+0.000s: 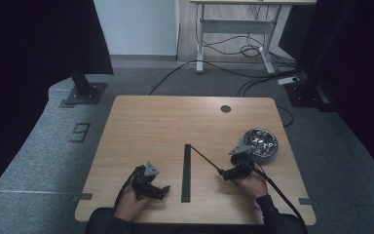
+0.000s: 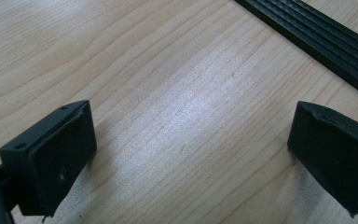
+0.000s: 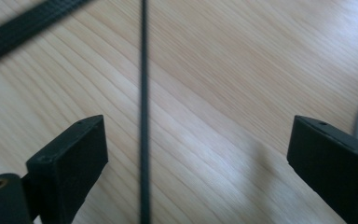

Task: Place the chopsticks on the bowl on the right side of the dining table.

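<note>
Two grippers, both with jaws wide apart and empty. Right gripper (image 1: 222, 174) straddles thin black rod (image 3: 144, 116), which runs toward 10 o'clock, meeting black strip (image 1: 187, 170). Left gripper (image 1: 164, 190) idles at 7 o'clock. Rod likely light, stiff, slippery; pinch mid-shaft.

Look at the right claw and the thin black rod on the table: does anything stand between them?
Nothing visible does. The thin black rod lies on bare table between the right claw's open jaws, untouched by either. The black strip and metal bowl sit off to the sides.
</note>
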Demonstrator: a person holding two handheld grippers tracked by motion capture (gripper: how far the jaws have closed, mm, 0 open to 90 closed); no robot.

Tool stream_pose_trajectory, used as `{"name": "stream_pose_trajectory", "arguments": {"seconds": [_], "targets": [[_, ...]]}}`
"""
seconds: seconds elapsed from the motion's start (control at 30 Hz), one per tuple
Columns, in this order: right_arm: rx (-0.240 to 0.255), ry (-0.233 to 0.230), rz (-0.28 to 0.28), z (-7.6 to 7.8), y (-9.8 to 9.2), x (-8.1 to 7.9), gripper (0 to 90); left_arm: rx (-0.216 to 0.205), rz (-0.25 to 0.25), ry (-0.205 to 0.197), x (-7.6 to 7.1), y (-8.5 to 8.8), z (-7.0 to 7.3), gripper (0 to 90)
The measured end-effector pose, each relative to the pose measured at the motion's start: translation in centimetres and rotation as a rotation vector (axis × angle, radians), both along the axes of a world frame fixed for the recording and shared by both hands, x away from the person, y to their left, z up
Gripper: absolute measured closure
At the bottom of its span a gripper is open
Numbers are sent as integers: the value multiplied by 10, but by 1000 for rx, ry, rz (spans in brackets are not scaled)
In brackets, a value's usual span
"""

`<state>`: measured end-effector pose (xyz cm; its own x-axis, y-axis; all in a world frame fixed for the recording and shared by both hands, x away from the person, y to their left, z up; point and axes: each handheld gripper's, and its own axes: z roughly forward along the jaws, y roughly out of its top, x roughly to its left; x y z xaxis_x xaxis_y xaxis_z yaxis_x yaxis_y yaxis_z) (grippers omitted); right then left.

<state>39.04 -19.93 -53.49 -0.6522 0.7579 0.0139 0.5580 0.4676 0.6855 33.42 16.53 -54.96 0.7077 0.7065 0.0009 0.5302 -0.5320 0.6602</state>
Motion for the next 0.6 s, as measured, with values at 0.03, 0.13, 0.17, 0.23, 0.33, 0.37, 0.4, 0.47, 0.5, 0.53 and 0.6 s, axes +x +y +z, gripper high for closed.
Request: {"name": "stream_pose_trajectory", "arguments": {"seconds": [0.03, 0.13, 0.17, 0.23, 0.33, 0.37, 0.4, 0.47, 0.5, 0.53, 0.6], "targets": [[7, 3, 5, 1, 1, 1, 35, 0, 0, 0, 0, 0, 0, 8], [13, 19, 22, 3, 7, 3, 10, 0, 0, 0, 0, 0, 0, 7], [7, 20, 29, 3, 9, 4, 10, 0, 0, 0, 0, 0, 0, 7], [-20, 26, 44, 1, 17, 8, 30, 0, 0, 0, 0, 0, 0, 7], [-28, 27, 49, 1, 21, 9, 65, 0, 0, 0, 0, 0, 0, 7], [-27, 20, 58, 1, 25, 11, 122, 0, 0, 0, 0, 0, 0, 8], [-28, 22, 60, 1, 26, 12, 138, 0, 0, 0, 0, 0, 0, 7], [-29, 25, 56, -1, 29, 15, 171, 0, 0, 0, 0, 0, 0, 8], [-28, 30, 59, -1, 30, 16, 204, 0, 0, 0, 0, 0, 0, 8], [-28, 30, 59, -1, 30, 16, 204, 0, 0, 0, 0, 0, 0, 7], [-43, 36, 64, -4, 32, 18, 249, 0, 0, 0, 0, 0, 0, 8]]}}
